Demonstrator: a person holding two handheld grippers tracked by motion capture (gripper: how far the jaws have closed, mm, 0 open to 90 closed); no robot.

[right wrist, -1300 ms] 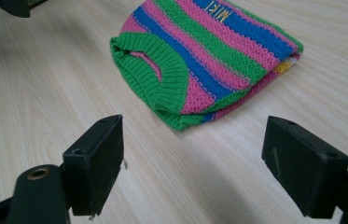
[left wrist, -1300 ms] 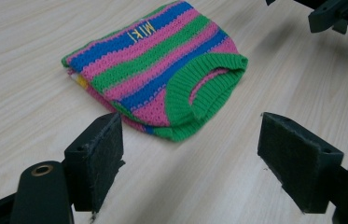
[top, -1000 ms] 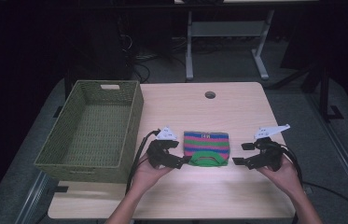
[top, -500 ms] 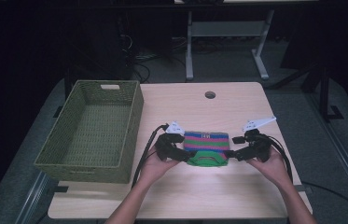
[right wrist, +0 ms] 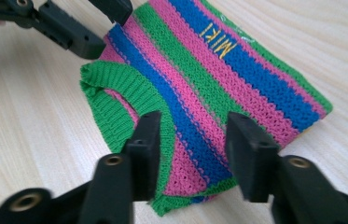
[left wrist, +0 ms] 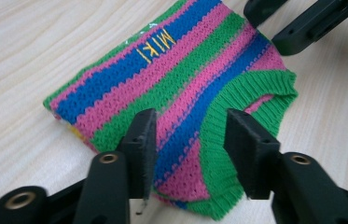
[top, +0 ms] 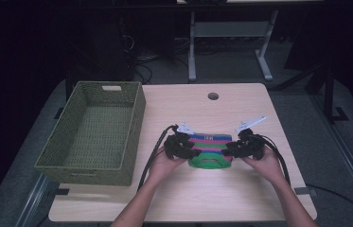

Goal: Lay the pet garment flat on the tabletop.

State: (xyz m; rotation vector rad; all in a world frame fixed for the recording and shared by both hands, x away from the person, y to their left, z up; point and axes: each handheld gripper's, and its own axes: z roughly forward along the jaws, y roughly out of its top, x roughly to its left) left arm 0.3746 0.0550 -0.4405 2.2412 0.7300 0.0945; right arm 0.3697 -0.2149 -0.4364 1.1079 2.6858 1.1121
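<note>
While it lies flat: the striped knit sweater (top: 210, 150) sits on the table (top: 240, 113) near your edge, yellow "MIKI" lettering up, green ribbed neck opening toward you
Left gripper (left wrist: 191, 144): your jaws are spread wide, one on each side of the sweater's near corner beside the green ribbing, not yet pinching the knit
Right gripper (right wrist: 192, 151): spread the same way over the opposite near corner, with nothing caught between the pads
Wicker basket (top: 93, 132): empty, at your left on the table, well apart from the sweater
Likely step: judging by the pose, you are about to pinch both corners at once
Risk, single layer: closing too high may catch only the top layer, so the sweater would open as you lift
Risk, uneven grip: if one side bites first, the knit may bunch and drag across the wood
Risk, snag: loose stitches could hook on a pad edge
</note>
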